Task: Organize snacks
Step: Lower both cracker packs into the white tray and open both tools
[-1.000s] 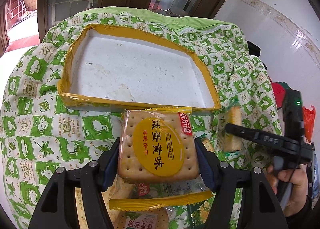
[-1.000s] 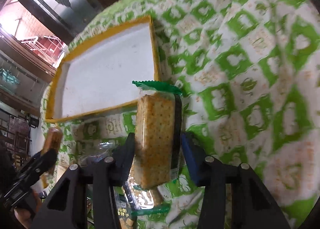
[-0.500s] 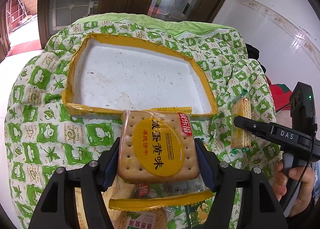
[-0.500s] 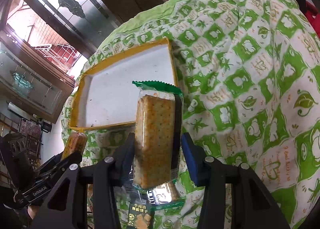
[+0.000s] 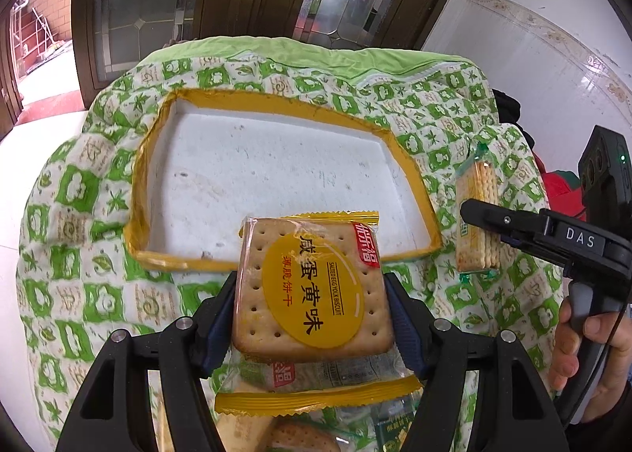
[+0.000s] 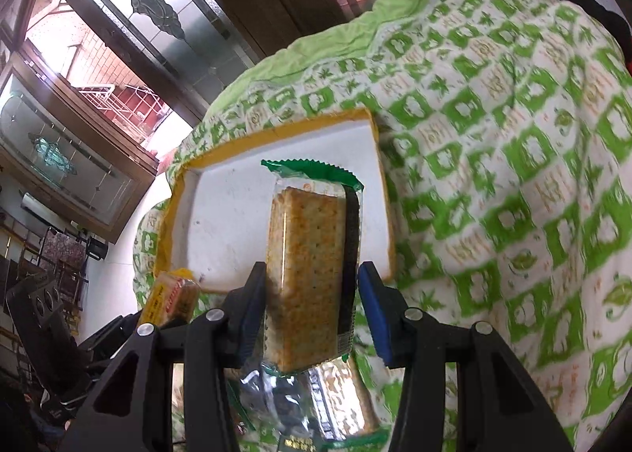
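Yellow-wrapped biscuit pack (image 5: 312, 290) sits clamped flat in the left tongs (image 5: 312, 317); the right tongs (image 6: 312, 313) clench a green-wrapped cracker pack (image 6: 312, 274) on edge. More packs (image 5: 300, 432) lie below. Beyond, an empty yellow-rimmed white tray (image 5: 410, 167) rests on the green-patterned cloth (image 5: 79, 215).

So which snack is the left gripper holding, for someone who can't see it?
On the green-patterned cloth lies a white tray with a yellow rim. Just in front of it the left gripper clamps a square biscuit pack. Its yellow oval label and yellow ends set it apart from the green-ended pack in the right gripper.
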A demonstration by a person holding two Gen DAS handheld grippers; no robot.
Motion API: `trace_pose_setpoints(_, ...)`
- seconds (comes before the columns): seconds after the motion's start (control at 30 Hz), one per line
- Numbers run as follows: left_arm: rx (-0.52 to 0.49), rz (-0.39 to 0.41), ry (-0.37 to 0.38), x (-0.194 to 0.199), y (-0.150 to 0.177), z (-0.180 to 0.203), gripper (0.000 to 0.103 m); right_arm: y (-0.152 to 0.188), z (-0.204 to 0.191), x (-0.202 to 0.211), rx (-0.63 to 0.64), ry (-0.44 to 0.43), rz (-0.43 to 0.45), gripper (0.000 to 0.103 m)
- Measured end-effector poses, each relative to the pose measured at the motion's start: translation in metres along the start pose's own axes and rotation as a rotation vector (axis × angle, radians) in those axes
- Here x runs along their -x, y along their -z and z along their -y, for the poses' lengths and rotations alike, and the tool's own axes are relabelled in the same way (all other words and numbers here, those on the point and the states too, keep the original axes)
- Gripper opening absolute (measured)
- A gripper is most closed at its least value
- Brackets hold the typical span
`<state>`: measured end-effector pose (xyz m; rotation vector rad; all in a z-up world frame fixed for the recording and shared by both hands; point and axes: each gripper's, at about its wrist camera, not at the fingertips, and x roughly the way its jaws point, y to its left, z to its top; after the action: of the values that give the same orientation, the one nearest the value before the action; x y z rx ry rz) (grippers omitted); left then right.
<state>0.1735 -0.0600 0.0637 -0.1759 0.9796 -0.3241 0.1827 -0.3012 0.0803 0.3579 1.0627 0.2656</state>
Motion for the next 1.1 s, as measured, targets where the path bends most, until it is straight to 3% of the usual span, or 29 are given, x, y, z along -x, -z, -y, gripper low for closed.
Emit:
trace_pose_setpoints(0.5, 0.023, 0.001, -0.054, -0.034, -0.036, -0.009, 0.073, -0.029, -0.009, -0.046, 0.039, 0.02, 0.039, 0.046)
trace_pose_setpoints(1.1, 0.037, -0.038, -0.083, -0.084, -0.043, -0.012, 0.072, -0.033, 0.002, -0.099, 0.069, 0.112, -0.052, 0.046)
